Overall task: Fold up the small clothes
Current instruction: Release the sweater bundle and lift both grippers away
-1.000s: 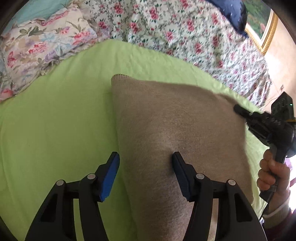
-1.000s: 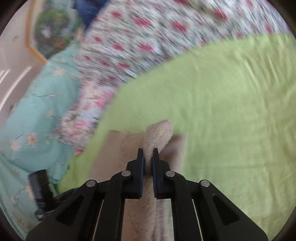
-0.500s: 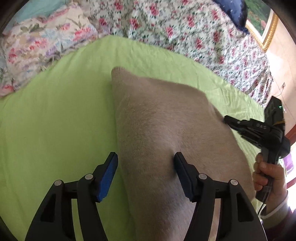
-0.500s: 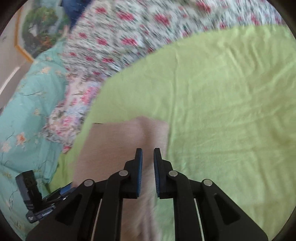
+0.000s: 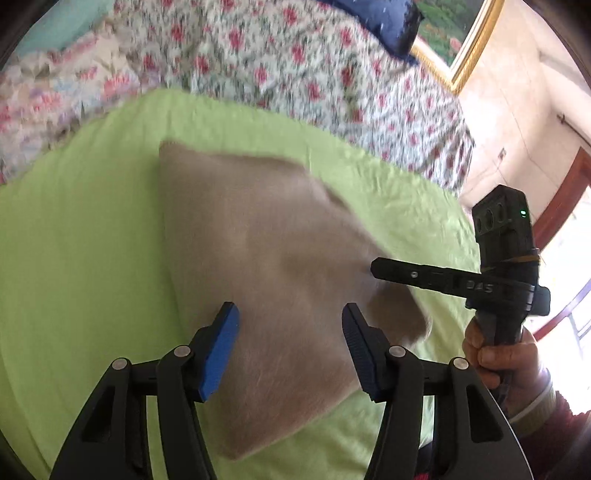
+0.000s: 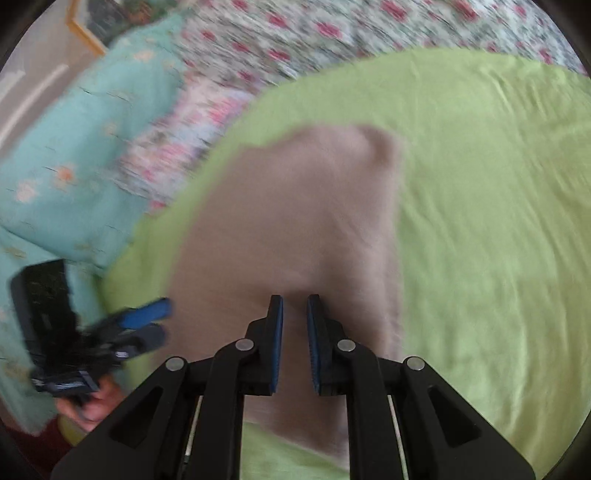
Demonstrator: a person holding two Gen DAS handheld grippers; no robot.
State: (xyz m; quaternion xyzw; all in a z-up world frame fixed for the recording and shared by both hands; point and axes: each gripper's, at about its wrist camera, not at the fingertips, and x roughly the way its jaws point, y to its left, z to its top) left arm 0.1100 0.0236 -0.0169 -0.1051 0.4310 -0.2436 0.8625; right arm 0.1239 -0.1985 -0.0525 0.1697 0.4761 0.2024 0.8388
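A beige knitted garment (image 5: 266, 266) lies folded on the lime green sheet (image 5: 81, 258); it also shows in the right wrist view (image 6: 295, 221). My left gripper (image 5: 290, 325) is open and empty, hovering over the garment's near part. My right gripper (image 6: 294, 306) is slightly open with nothing between its pads, just above the cloth. In the left wrist view the right gripper (image 5: 375, 269) reaches in from the right to the garment's right edge. In the right wrist view the left gripper (image 6: 147, 325) shows at the left, open.
A floral quilt (image 5: 295, 62) lies bunched behind the green sheet (image 6: 480, 221). A teal floral blanket (image 6: 74, 166) is at the left in the right wrist view. A gold-framed picture (image 5: 461, 44) and a dark blue cushion (image 5: 376, 18) are at the back.
My right gripper let go of the garment's fold and opened slightly; the cloth dropped flat. Both grippers pulled back a little, and the left one stayed open.
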